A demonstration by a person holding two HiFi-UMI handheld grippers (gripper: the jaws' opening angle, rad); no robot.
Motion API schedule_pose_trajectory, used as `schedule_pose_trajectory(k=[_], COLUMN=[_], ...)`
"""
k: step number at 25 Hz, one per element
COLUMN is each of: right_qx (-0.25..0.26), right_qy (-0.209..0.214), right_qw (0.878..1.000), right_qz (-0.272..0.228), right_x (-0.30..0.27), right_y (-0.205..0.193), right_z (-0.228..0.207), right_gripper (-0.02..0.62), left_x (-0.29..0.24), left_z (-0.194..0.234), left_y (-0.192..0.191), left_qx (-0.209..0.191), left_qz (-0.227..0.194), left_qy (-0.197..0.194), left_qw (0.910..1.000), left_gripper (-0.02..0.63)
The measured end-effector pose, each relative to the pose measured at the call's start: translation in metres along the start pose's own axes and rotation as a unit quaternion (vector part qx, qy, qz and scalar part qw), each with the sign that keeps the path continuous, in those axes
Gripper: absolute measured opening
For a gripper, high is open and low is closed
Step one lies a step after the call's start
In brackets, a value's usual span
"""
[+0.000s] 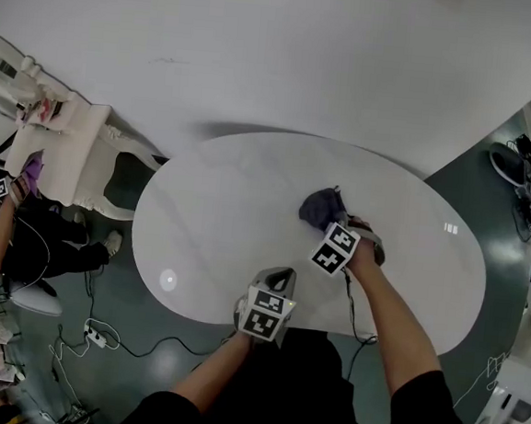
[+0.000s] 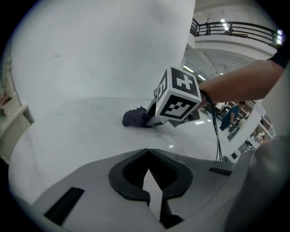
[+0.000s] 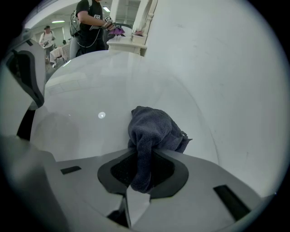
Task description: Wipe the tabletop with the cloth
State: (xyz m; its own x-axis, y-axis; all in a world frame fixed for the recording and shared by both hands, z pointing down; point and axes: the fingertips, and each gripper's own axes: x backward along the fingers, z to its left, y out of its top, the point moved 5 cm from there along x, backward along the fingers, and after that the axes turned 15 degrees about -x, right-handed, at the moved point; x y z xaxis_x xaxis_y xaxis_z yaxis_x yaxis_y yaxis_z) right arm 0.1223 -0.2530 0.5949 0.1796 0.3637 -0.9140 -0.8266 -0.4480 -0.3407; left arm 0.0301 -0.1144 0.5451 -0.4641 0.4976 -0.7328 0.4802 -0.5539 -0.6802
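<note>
Near the middle of the white oval tabletop (image 1: 211,202), my right gripper (image 3: 141,176) pinches a bunched dark grey cloth (image 3: 152,129) that rests on the surface, while my left gripper (image 2: 149,176), jaws together on nothing, is at the near edge.

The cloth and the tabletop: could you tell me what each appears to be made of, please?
The cloth looks like dark grey terry or microfibre: fuzzy nap, soft folds, a strip pinched in the right claw. The tabletop seems hard, glossy and white, perhaps lacquer or polished stone: it mirrors ceiling lights; which one I cannot tell.
</note>
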Motion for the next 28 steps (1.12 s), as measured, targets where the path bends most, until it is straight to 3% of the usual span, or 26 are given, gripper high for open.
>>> schedule_pose_trajectory(k=[13, 28], right_qx=[0.045, 0.102], right_qy=[0.019, 0.050], right_qw=[0.999, 0.992], right_qz=[-0.020, -0.058], right_x=[-0.017, -0.047], right_y=[0.069, 0.183], right_z=[0.037, 0.103], right_gripper=[0.055, 0.055], left_x=[0.034, 0.083], left_z=[0.043, 0.110], left_y=[-0.037, -0.098], left_qx=[0.030, 0.061], left_qz=[0.005, 0.021], left_qy=[0.036, 0.086], left_qw=[0.9989, 0.9942], left_gripper=[0.006, 0.006])
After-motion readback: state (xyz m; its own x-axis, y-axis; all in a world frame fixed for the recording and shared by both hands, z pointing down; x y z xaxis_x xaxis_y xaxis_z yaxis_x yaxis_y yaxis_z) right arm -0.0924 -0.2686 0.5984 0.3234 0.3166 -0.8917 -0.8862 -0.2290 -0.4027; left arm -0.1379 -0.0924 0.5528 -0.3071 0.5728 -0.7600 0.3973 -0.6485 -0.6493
